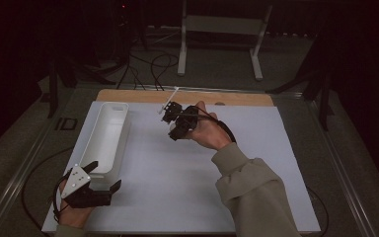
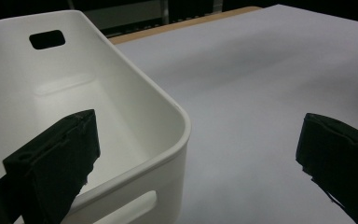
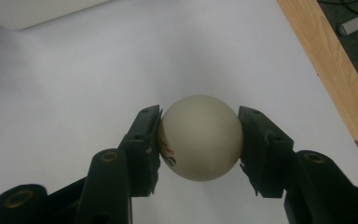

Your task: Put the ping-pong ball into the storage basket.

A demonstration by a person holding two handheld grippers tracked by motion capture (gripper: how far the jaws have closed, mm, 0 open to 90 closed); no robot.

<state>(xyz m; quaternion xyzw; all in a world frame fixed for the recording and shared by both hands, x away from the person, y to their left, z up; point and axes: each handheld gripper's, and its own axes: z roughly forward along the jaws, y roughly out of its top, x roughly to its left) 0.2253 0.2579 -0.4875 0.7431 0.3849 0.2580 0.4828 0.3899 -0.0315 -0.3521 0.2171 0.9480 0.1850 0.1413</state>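
Now the right tongs are clamped on a ball, a pad pressed to each side, the ball held above the white sheet. From the high view the right tongs sit just past the desk's centre, toward twelve o'clock. At seven o'clock the left tongs gape wide with nothing between them, one jaw over the tray's near corner, the other over the sheet. The tray, white and long, lies at nine o'clock, well apart from the ball. Beyond the sheet, at twelve, the desk's wooden edge shows.
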